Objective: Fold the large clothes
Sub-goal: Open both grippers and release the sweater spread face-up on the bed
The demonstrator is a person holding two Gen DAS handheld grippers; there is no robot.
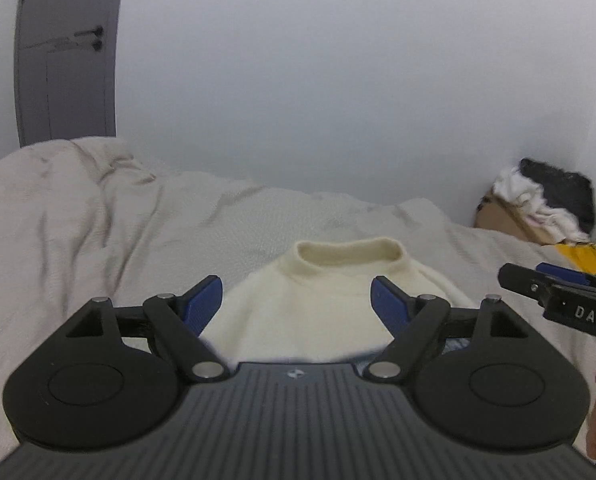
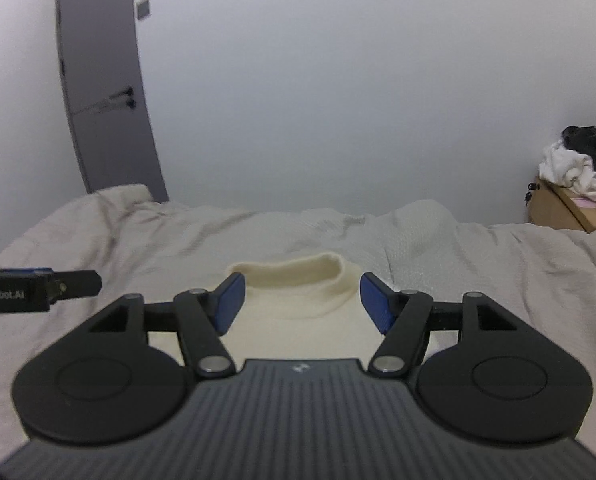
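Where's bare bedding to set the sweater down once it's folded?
Bare duvet runs left of the cream sweater, toward the grey door. A further strip lies between the collar and the wall, and another right of the sweater, before the cardboard box heaped with clothes. Crowded: mid-bed, where the open left gripper and open right gripper hover.

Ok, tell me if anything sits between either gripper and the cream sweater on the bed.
Nothing visible does. The cream sweater lies flat on the grey bedcover, straight ahead of the open left gripper and the open right gripper. The cardboard box with piled clothes stands far off to the right.
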